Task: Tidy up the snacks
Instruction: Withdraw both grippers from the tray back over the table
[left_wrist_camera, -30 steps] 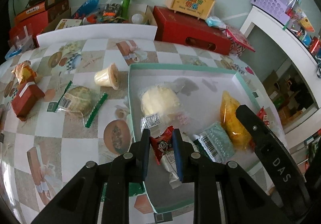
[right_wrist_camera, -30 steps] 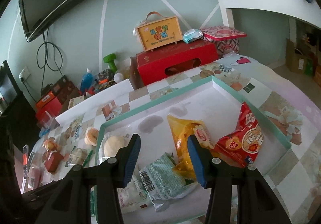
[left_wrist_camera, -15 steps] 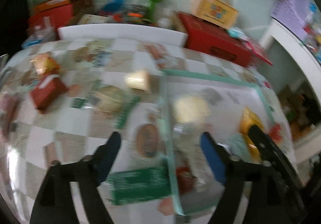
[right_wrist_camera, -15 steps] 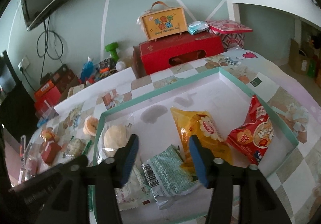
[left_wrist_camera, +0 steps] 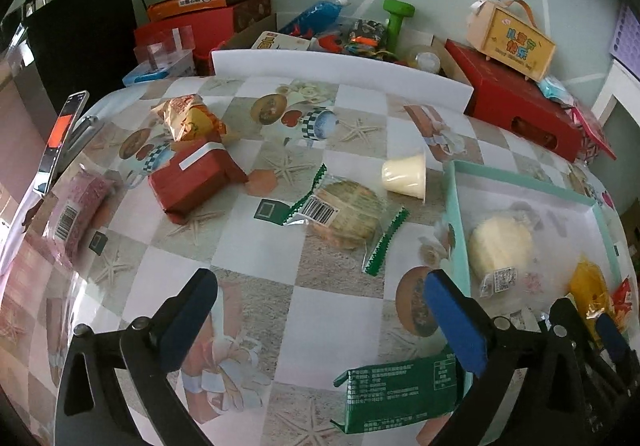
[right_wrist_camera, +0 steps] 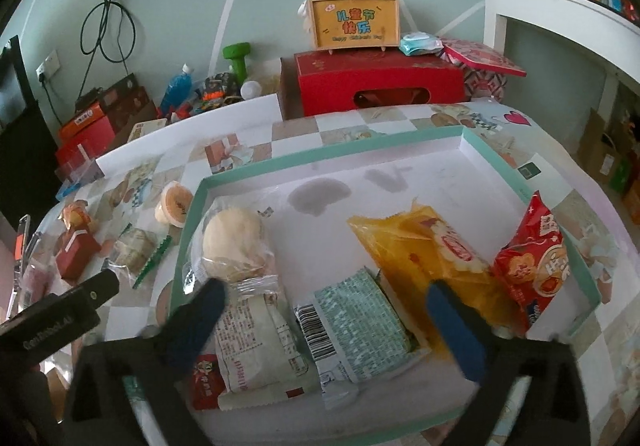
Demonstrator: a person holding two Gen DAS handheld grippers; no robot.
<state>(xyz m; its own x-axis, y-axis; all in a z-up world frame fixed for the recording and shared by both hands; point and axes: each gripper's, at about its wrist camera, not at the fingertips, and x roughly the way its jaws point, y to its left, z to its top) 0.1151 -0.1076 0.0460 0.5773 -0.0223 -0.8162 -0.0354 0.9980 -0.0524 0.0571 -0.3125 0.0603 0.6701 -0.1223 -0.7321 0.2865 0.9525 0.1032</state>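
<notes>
**Both tongs open, nothing held**

My left tongs hang wide open over the checked table, with nothing between the blue pads. Ahead of them lies a round cracker pack with green crimped ends, flat on the cloth. Just beyond it a pudding cup lies on its side, close to the tray's left wall. Further left sit a red packet and, behind it and touching, an orange bag. A pink pack lies near the table's left edge. A green box sits close under my left tongs, beside the tray corner.

My right tongs are wide open too, and grip nothing. They hover over the near end of the teal-rimmed tray. Inside the tray, from left to right, I see a wrapped bun, a white packet with a small red candy at its near corner, a pale green pack, a yellow bag and a red bag leaning on the right wall. The far half of the tray floor is bare.
</notes>
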